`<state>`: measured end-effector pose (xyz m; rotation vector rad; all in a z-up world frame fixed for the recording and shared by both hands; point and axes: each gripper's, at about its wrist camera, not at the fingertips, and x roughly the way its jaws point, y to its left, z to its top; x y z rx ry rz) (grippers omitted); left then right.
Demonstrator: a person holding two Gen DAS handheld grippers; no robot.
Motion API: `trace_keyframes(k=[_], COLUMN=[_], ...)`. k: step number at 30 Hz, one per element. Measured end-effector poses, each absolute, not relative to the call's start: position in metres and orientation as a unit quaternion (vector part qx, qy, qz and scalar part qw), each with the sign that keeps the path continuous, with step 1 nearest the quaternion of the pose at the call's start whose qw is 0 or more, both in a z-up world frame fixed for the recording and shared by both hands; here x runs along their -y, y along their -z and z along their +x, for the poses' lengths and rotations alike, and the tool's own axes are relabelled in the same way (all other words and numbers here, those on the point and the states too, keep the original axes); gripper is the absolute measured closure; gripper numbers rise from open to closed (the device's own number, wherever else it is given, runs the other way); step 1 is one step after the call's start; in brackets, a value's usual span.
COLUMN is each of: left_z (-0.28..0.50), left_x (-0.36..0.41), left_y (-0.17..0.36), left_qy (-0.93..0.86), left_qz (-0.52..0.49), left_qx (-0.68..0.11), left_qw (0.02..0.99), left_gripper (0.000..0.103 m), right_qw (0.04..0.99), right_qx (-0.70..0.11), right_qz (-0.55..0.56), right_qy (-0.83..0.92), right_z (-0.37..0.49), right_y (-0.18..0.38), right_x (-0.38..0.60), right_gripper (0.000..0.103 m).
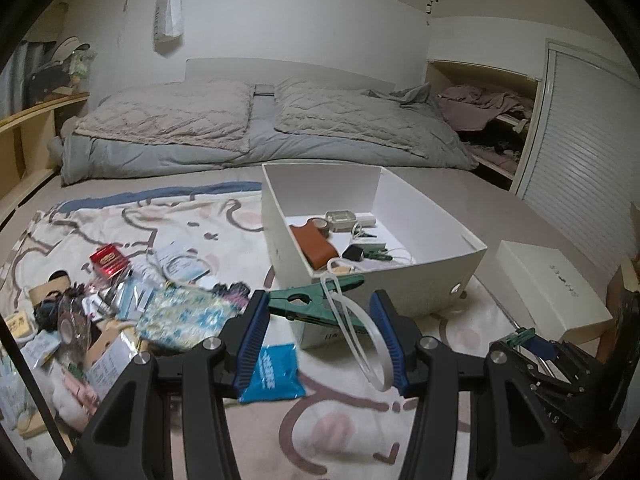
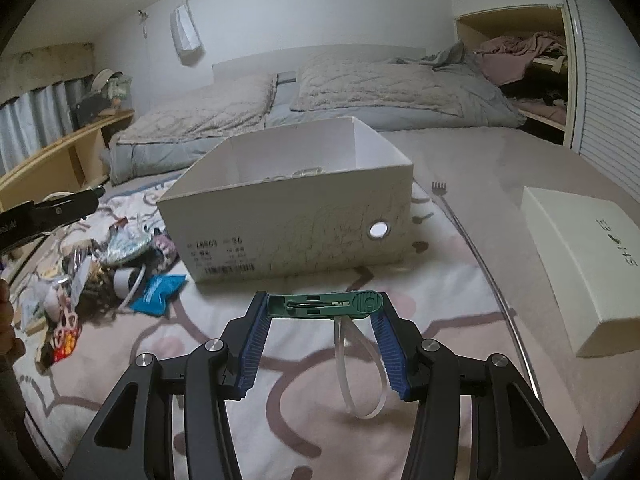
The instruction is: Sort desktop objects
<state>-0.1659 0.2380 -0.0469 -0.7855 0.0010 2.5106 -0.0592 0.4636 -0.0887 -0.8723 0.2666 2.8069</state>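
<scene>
both grippers tilting down: left gripper [image 1: 320, 312] and right gripper [image 2: 320, 312] each clamping a green clip [image 1: 316, 306]; lid [image 2: 588, 264] at right reading "shoes".

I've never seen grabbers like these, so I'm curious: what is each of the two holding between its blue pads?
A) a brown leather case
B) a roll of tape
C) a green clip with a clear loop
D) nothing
C: the left gripper clamps a green clip, and the right gripper clamps another green clip, each with a clear loop hanging down.
</scene>
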Motion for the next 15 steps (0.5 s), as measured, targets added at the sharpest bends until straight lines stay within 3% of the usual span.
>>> trace_keyframes(k=[15], left_z=[-0.193], left_x=[-0.255], left_y=[0.037], left_qy=[-0.92], left_qz=[-0.285], left_qx=[0.004], left_qw=[0.27], left_gripper=[0.051], right_qw=[0.062], right_qx=[-0.048], right_qz=[-0.251], right_qy=[-0.965], right_z=[-0.134], right_y=[0.033], right_x=[-0.472], right_gripper=[0.051])
